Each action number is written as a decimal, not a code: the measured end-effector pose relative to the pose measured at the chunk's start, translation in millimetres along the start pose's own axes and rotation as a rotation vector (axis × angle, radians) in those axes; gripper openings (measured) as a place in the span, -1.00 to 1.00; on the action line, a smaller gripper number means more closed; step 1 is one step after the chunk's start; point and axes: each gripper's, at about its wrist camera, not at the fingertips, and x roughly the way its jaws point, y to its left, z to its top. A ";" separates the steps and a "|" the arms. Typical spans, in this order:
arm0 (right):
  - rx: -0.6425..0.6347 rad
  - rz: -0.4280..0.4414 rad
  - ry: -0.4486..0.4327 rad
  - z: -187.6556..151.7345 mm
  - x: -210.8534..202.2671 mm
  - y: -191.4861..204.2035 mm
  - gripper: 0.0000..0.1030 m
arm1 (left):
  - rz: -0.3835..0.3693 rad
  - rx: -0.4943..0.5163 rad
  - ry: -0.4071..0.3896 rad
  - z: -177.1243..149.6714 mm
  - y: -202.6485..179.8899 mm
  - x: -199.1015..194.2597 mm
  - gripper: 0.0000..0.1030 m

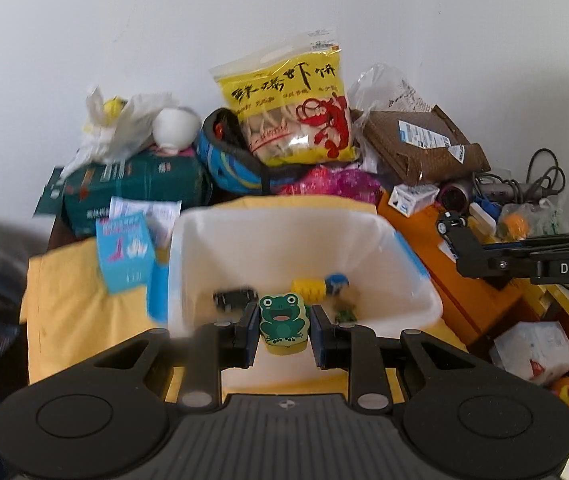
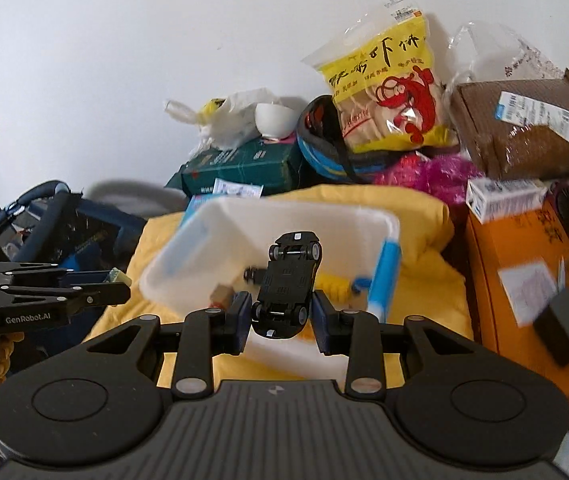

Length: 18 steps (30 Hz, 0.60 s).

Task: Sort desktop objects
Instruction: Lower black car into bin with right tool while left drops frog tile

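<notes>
A green frog toy on a yellow block [image 1: 282, 322] sits between the fingers of my left gripper [image 1: 283, 311], which is shut on it just above the near rim of a white bin [image 1: 276, 216]. In the bin lie a black toy car [image 1: 232, 298], a yellow block [image 1: 306, 288] and a blue piece [image 1: 336, 282]. In the right wrist view, my right gripper [image 2: 281, 298] is shut on an upside-down black toy car [image 2: 286, 286], held over the near side of the white bin [image 2: 284, 220]. The left gripper [image 2: 64, 292] shows at the left of that view.
The bin rests on a yellow cloth [image 1: 68, 304]. Behind it are a yellow snack bag [image 1: 288, 108], a green box [image 1: 132, 188], a blue helmet [image 1: 228, 160] and a brown parcel [image 1: 420, 140]. An orange box [image 2: 524, 272] stands to the right, with a light blue box [image 1: 124, 252] to the left.
</notes>
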 end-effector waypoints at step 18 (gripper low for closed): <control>0.001 -0.034 0.160 34.7 67.0 -2.9 -0.28 | 0.024 -0.034 0.090 57.2 13.1 54.9 -0.39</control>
